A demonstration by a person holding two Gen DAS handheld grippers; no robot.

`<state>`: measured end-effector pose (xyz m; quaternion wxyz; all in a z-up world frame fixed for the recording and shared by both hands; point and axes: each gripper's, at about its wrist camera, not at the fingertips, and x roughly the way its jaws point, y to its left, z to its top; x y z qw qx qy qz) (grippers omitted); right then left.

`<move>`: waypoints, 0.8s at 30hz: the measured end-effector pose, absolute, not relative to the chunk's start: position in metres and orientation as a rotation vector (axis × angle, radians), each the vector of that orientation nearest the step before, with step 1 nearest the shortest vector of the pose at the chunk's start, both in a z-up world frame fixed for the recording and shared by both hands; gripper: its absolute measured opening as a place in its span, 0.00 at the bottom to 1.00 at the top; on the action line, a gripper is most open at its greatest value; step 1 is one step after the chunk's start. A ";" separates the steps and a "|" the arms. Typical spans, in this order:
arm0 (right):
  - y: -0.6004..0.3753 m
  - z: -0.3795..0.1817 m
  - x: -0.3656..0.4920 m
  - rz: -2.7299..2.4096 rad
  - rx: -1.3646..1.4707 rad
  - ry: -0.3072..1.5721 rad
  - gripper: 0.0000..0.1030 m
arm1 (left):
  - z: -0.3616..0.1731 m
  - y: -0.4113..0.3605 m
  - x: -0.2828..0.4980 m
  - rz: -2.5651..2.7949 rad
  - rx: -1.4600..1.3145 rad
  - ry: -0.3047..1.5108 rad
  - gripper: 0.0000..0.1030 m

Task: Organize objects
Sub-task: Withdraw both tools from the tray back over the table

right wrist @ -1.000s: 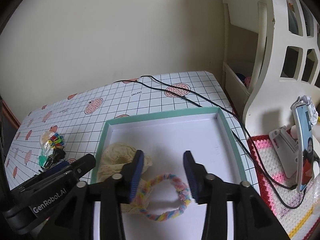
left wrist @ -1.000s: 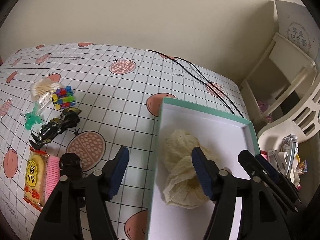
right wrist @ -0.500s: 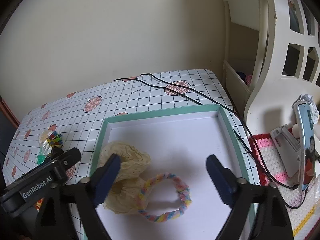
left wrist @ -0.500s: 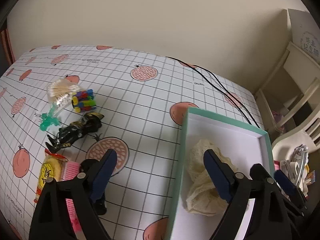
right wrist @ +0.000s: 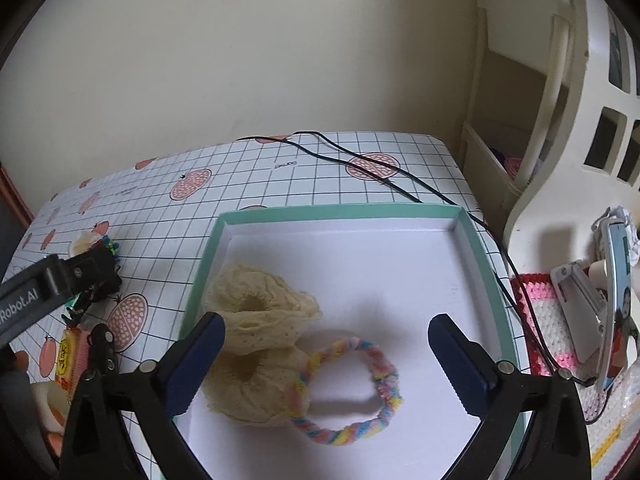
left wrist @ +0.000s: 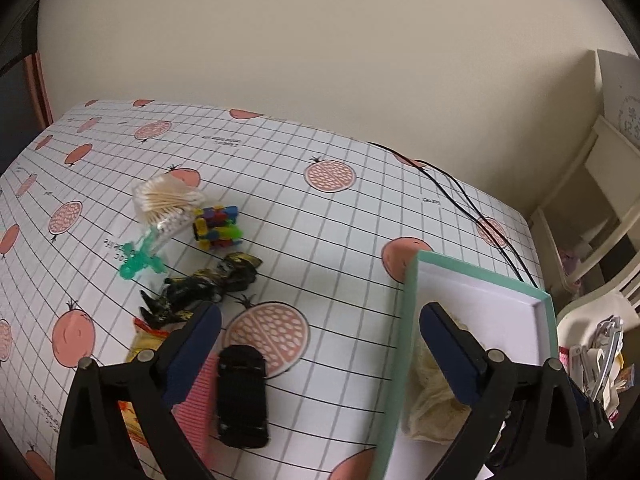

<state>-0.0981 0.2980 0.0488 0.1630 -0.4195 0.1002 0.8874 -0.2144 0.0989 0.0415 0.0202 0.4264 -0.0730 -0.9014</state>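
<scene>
Hovering over a grid-patterned tablecloth [left wrist: 320, 240], the left gripper [left wrist: 320, 344] stands with its jaws spread wide and empty, its black frame cutting off a yellow snack packet [left wrist: 146, 342] and a ribbed pink item [left wrist: 196, 408] that is hard to identify. Between its fingers lies a glossy black toy car [left wrist: 241, 396]. Beyond sit a bag of cotton swabs [left wrist: 168, 204], a green plastic piece [left wrist: 138, 264], a multicoloured block toy [left wrist: 218, 228] and a dark figurine [left wrist: 200, 292]. To the right, the teal-rimmed white box [right wrist: 336, 214] holds two crumpled cream lace scrunchies [right wrist: 260, 308] touching a braided pastel hair tie [right wrist: 348, 396]. The right gripper [right wrist: 326, 364] hangs released above them; a second ago its fingers were close together. The left gripper's view has swung leftward, off the box.
</scene>
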 end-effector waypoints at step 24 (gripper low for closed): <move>0.177 0.067 -0.157 2.865 -1.343 0.164 1.00 | 0.100 -0.023 -0.217 -2.634 1.246 -0.073 0.97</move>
